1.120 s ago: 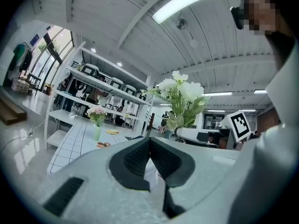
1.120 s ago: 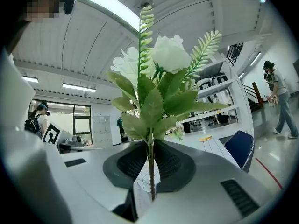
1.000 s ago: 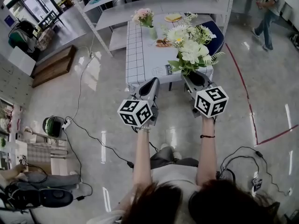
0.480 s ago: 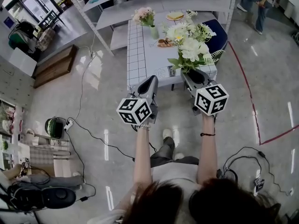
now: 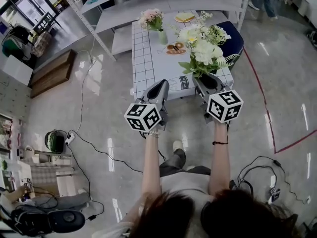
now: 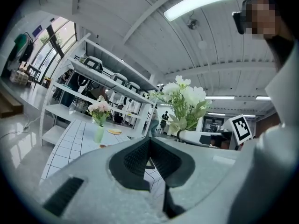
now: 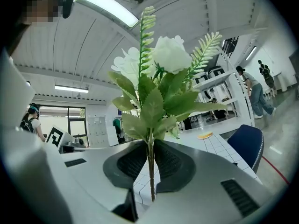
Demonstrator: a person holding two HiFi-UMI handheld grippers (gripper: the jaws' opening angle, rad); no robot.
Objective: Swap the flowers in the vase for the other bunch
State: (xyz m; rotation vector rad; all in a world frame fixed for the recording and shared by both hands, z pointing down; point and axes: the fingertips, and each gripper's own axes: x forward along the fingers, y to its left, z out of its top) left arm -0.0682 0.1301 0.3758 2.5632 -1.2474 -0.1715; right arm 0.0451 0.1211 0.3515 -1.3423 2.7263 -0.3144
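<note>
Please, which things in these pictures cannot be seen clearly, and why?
- Head view: the white bunch in the right gripper covers the right part of the table.
- Head view: what lies on the plate is too small to name.
- Left gripper view: the vase is too small to show its inside.

Bright, even light from ceiling strip light [image 6: 201, 1] above left gripper [image 6: 148, 146]; glare patches on glossy floor [image 5: 94, 81] to its left; gripper views fisheye, dark corners; head view sharp
</note>
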